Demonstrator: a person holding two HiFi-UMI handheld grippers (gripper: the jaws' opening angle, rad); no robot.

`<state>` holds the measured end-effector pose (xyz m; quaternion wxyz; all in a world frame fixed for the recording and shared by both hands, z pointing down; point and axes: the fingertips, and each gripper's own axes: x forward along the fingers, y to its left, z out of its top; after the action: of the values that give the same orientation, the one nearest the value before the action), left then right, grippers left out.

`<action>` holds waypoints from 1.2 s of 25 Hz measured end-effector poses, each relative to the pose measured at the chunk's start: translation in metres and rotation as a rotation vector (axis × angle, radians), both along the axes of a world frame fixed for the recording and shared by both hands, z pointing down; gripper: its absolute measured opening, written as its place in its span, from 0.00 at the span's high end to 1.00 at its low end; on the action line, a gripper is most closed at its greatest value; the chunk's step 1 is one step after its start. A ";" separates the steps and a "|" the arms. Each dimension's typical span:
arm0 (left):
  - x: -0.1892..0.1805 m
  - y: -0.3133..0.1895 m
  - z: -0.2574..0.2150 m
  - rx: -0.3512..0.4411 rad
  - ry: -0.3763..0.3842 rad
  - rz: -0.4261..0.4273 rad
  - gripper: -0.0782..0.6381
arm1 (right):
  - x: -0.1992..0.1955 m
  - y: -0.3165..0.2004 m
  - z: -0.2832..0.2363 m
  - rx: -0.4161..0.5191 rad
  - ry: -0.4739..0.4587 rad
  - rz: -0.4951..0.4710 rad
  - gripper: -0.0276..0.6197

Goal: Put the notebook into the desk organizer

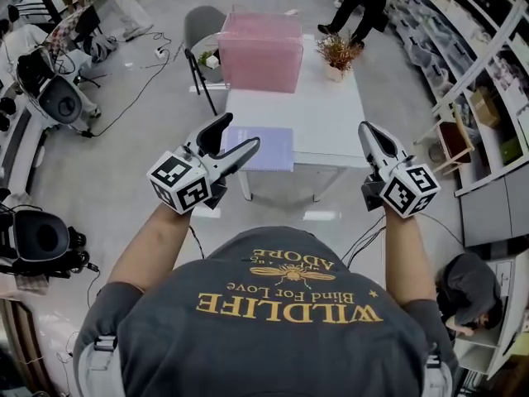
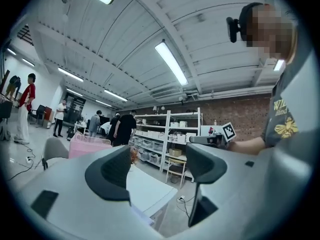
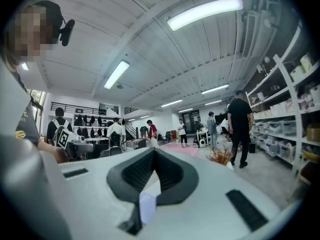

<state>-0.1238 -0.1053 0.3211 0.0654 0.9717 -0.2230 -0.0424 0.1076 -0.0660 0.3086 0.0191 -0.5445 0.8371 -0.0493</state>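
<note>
From the head view, I hold both grippers up in front of me, short of the table (image 1: 318,110). My left gripper (image 1: 238,132) has its jaws spread wide with nothing between them. My right gripper (image 1: 366,127) is pressed together and empty. The notebook (image 1: 264,149) lies flat at the table's near edge, below and just beyond my left gripper's tips and to the left of my right gripper. The organizer (image 1: 260,52) stands farther ahead of the left gripper, past the notebook, at the table's far end. A plant (image 1: 337,55) sits just right of it, ahead of my right gripper.

In the left gripper view the two pads stand well apart — only the table corner and floor show between them. The pink organizer shows beyond the left pad, and my right gripper is off past the right pad.

In the right gripper view the pads meet at their tips and pinch nothing. The plant stands ahead and to the right.
</note>
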 end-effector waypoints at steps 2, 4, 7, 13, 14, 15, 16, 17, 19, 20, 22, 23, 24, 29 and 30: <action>-0.005 -0.030 -0.001 -0.005 0.007 0.016 0.40 | -0.005 -0.025 -0.002 -0.004 0.006 0.017 0.96; -0.006 -0.054 0.000 -0.013 0.012 0.033 0.40 | -0.006 -0.046 -0.003 -0.009 0.009 0.036 0.96; 0.001 -0.082 0.008 -0.038 0.016 0.054 0.41 | 0.000 -0.067 -0.002 -0.022 0.012 0.057 0.96; 0.035 -0.121 0.028 -0.074 0.000 0.049 0.41 | 0.039 -0.103 0.013 -0.041 -0.007 0.059 0.96; 0.044 -0.125 0.032 -0.078 -0.006 0.040 0.41 | 0.050 -0.110 0.017 -0.045 -0.014 0.051 0.96; 0.056 -0.129 0.034 -0.079 -0.011 0.029 0.41 | 0.061 -0.117 0.021 -0.048 -0.020 0.038 0.96; 0.068 -0.132 0.036 -0.076 -0.016 0.017 0.41 | 0.074 -0.124 0.025 -0.049 -0.025 0.022 0.96; 0.081 -0.135 0.036 -0.071 -0.020 0.004 0.41 | 0.087 -0.131 0.027 -0.047 -0.028 0.003 0.96; 0.105 -0.141 0.035 -0.059 -0.023 -0.027 0.41 | 0.108 -0.148 0.029 -0.042 -0.030 -0.037 0.96; 0.117 -0.144 0.034 -0.058 -0.023 -0.046 0.41 | 0.118 -0.156 0.030 -0.042 -0.030 -0.058 0.96; 0.140 -0.147 0.033 -0.063 -0.017 -0.083 0.41 | 0.137 -0.168 0.031 -0.043 -0.026 -0.106 0.96; 0.150 -0.147 0.032 -0.066 -0.012 -0.098 0.41 | 0.145 -0.173 0.030 -0.041 -0.020 -0.128 0.96; 0.159 -0.148 0.032 -0.068 -0.009 -0.111 0.41 | 0.153 -0.178 0.030 -0.039 -0.015 -0.147 0.96; 0.171 -0.156 0.036 -0.086 -0.024 -0.153 0.41 | 0.162 -0.200 0.030 -0.037 -0.029 -0.206 0.96; 0.168 -0.159 0.037 -0.088 -0.029 -0.156 0.41 | 0.160 -0.203 0.030 -0.037 -0.028 -0.211 0.96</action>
<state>0.0442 -0.2645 0.3584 0.1015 0.9480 -0.3007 -0.0236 0.2674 -0.2691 0.3383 0.0157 -0.4528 0.8884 -0.0742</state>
